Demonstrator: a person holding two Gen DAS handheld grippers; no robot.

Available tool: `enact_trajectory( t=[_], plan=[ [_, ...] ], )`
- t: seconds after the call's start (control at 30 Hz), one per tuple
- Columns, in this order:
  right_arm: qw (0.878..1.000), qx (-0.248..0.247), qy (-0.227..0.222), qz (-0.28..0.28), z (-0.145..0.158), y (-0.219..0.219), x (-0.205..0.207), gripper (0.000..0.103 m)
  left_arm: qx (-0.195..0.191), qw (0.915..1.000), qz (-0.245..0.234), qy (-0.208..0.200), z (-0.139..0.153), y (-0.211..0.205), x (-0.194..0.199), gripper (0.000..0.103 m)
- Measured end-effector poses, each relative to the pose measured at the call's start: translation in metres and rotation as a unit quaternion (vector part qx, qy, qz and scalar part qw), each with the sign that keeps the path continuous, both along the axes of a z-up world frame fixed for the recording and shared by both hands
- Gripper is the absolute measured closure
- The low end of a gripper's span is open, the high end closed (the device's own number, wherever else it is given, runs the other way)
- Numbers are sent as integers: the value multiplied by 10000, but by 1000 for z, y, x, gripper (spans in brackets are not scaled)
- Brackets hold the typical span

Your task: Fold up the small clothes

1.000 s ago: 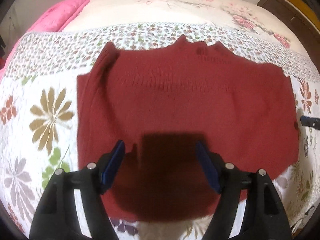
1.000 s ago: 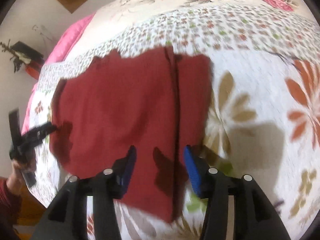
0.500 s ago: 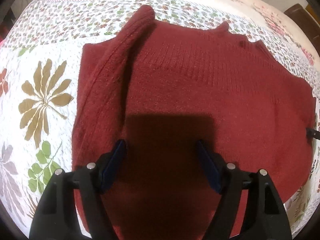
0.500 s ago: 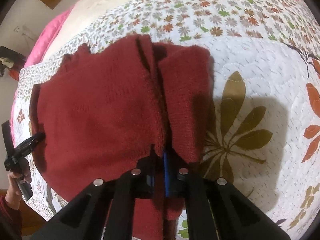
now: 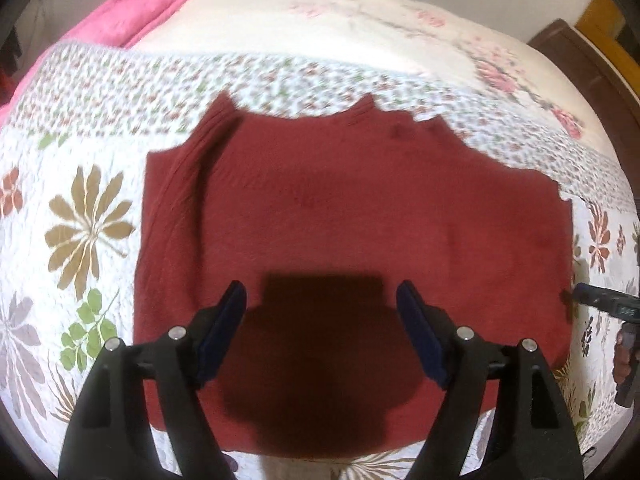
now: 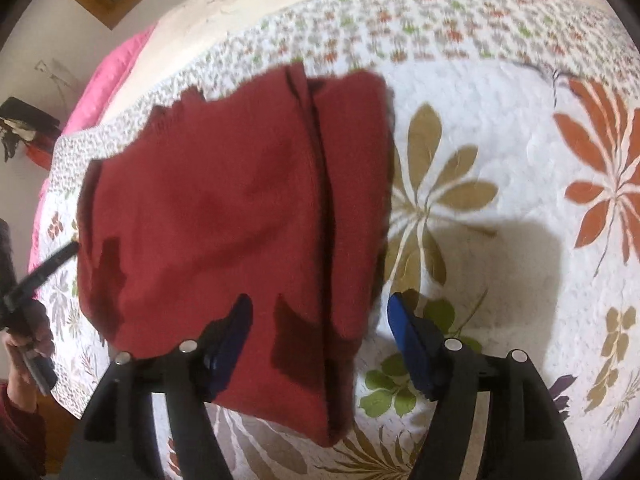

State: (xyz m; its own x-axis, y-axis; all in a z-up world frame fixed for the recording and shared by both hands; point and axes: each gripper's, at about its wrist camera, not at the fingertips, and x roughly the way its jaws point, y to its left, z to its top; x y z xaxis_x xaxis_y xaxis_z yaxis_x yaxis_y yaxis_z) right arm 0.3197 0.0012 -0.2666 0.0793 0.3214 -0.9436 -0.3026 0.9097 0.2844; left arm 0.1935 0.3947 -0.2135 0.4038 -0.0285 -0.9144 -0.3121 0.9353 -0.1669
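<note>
Lying sweater (image 5: 360,220), neckline seemingly away.

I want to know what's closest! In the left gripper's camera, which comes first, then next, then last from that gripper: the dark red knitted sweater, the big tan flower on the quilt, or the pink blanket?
1. Dark red knitted sweater, straight ahead under the left gripper.
2. Big tan flower, off left on the quilt.
3. Pink blanket, far upper left.

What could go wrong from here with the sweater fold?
1. Both grippers, left and right, are open, so nothing holds the sweater; the folded side strip may flop back.
2. That strip's hem end overhangs unevenly; a grab there may catch one layer only.
3. The quilt could get pinched with the edge.
</note>
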Motion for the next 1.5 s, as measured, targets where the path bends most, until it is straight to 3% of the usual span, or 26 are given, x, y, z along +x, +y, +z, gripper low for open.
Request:
enact_trajectory(
  t=[0.17,0.43,0.47,0.5,0.53,0.57,0.83,1.13,1.33,1.5],
  plan=[
    [9999,-31,131,-39,-16,4,3,32,141,9998,10,-127,12,-4,3,20],
    [9999,-91,75,-79,-32,11,7,26,692,9974,1,-184,10,-9,2,20],
    [9999,-125,17,-40,-31,12,6,28,731,9971,-12,-197,10,-9,3,20],
    [9999,-122,-22,-21,-30,12,6,37,763,9969,-30,-210,9,-9,3,20],
    [10000,-34,-36,-1,-29,13,5,55,790,9966,-41,-223,9,-9,3,20],
    [9998,164,55,-22,-30,13,5,61,796,9966,-47,-231,9,-9,3,20],
    [9998,182,9,20,-25,22,3,83,907,9952,-131,-355,18,-11,2,19],
    [9998,181,-66,4,-24,26,3,86,1017,9937,-184,-441,24,-14,1,19],
    [9987,438,-258,8,-5,19,-7,87,1146,9915,-269,-552,30,-19,1,16],
    [9994,305,-168,-72,-12,17,-6,87,913,9948,-299,-332,10,-17,8,16]
  ],
)
